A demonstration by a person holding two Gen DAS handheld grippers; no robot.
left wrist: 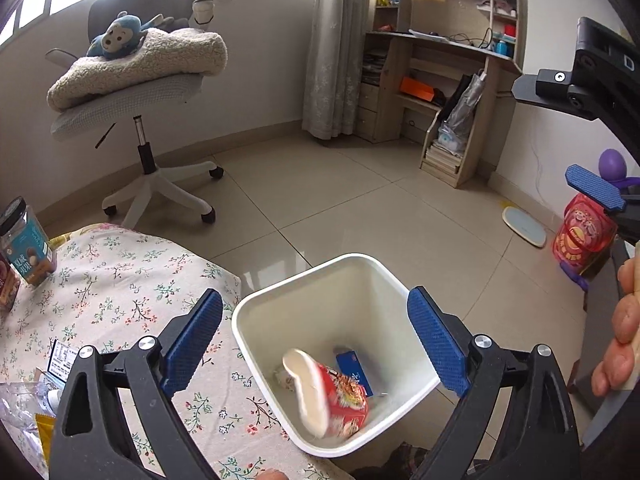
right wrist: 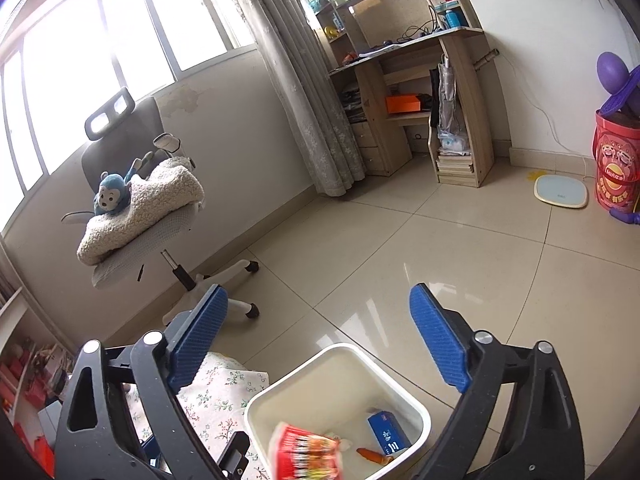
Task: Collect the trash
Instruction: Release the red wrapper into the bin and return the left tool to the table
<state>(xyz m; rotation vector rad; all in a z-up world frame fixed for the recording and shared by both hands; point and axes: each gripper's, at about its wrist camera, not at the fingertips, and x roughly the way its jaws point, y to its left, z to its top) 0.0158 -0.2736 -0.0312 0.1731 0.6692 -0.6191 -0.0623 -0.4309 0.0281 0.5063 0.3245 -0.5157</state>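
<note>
A white bin [left wrist: 352, 276] stands on the floor beside the floral-cloth table [left wrist: 120, 280]. A red instant-noodle cup [left wrist: 336, 392], blurred with motion, is inside it above a blue box [left wrist: 356, 368] and crumpled paper. My left gripper [left wrist: 316, 336] is open and empty right over the bin. My right gripper [right wrist: 320, 344] is open and empty above the bin [right wrist: 416, 404]; the cup [right wrist: 308, 452] and the blue box [right wrist: 388, 432] show there too. Its blue finger [left wrist: 592, 188] shows at the right edge of the left wrist view.
On the table's left stand a snack jar [left wrist: 28, 244], a receipt [left wrist: 62, 360] and plastic wrappers [left wrist: 24, 404]. An office chair [left wrist: 132, 92] with blanket and toy monkey stands behind. A desk shelf [left wrist: 440, 72], a scale [left wrist: 524, 224] and a red bucket [left wrist: 580, 236] are farther right.
</note>
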